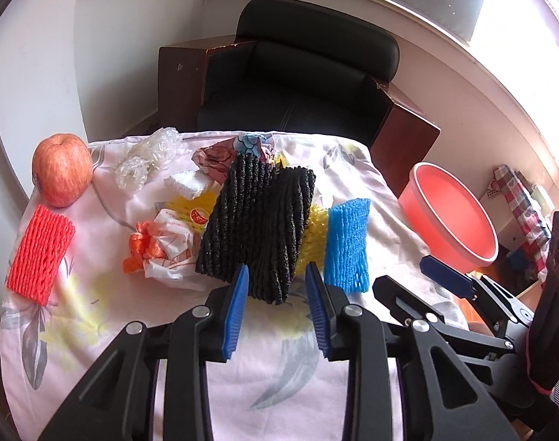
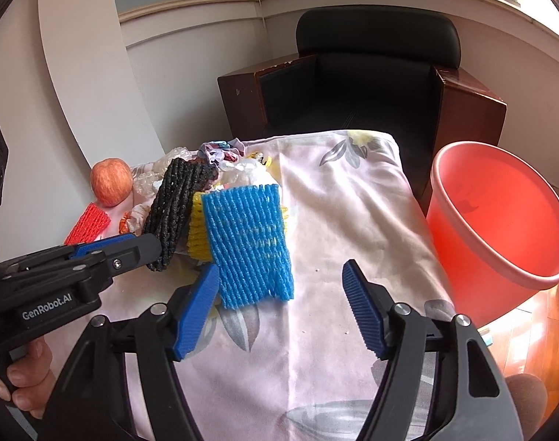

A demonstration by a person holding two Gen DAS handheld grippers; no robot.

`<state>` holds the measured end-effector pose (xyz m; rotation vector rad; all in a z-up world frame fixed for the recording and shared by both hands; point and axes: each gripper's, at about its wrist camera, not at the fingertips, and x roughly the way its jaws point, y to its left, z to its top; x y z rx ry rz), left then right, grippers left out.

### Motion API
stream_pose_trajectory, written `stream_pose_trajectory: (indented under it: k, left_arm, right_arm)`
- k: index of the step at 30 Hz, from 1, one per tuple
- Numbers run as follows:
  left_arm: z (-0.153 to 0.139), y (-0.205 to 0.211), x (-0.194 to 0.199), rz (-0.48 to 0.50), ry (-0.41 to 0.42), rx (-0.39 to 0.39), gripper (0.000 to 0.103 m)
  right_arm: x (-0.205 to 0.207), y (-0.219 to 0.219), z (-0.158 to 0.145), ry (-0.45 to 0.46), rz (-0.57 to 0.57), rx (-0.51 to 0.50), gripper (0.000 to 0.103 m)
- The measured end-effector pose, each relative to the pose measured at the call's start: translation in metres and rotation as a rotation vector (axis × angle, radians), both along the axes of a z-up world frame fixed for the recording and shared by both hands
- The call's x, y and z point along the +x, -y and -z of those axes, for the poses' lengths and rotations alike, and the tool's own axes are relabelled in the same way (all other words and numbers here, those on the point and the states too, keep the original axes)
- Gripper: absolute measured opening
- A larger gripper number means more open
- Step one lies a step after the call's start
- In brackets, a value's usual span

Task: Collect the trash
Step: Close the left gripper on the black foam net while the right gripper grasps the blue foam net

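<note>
A pile of trash lies on a table with a flowered cloth. A black foam net lies on top of the pile, its near edge between the open fingers of my left gripper. A blue foam net lies beside it over a yellow net. My right gripper is open just in front of the blue net, its left finger at the net's corner. A red bucket stands right of the table. The black net and left gripper also show in the right wrist view.
A red foam net, an apple, clear plastic wrap, a white bag with orange ribbon and white foam lie on the cloth. A black armchair stands behind the table.
</note>
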<state>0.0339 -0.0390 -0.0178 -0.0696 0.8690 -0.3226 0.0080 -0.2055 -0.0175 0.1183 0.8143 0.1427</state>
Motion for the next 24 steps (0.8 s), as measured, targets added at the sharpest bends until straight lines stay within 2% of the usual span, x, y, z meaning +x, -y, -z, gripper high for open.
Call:
stream_pose_trajectory:
  k: [2,3,5,10,14,18,19,20,24]
  left_arm:
    - [0.005,0.005,0.006,-0.004,-0.013,0.036,0.024]
    - [0.007,0.003,0.008,-0.007,-0.025,0.042,0.016]
    - [0.011,0.001,0.009,-0.012,-0.046,0.035,0.011]
    - [0.007,-0.009,-0.002,-0.022,-0.010,0.041,0.008]
    - [-0.003,-0.018,-0.013,-0.028,0.012,0.036,0.008]
    - [-0.009,-0.025,-0.018,-0.036,0.018,0.022,0.008]
    - [-0.009,-0.026,-0.018,-0.039,0.018,0.022,0.008]
    - [-0.009,-0.027,-0.019,-0.039,0.017,0.020,0.008]
    - [-0.009,-0.027,-0.020,-0.038,0.016,0.018,0.008]
  right_arm:
    - [0.001,0.003,0.003,-0.011,0.000,0.006,0.070]
    - [0.002,0.003,0.004,-0.016,-0.003,0.010,0.070]
    - [0.003,0.003,0.004,-0.023,-0.012,0.019,0.070]
    - [0.011,-0.002,0.006,-0.045,-0.051,0.050,0.070]
    - [0.024,-0.008,0.009,-0.065,-0.076,0.025,0.070]
    - [0.035,-0.011,0.013,-0.082,-0.100,0.045,0.070]
    - [0.037,-0.012,0.014,-0.090,-0.108,0.053,0.066]
    - [0.039,-0.012,0.016,-0.102,-0.116,0.067,0.049]
    - [0.044,-0.016,0.027,-0.165,-0.138,0.097,0.019]
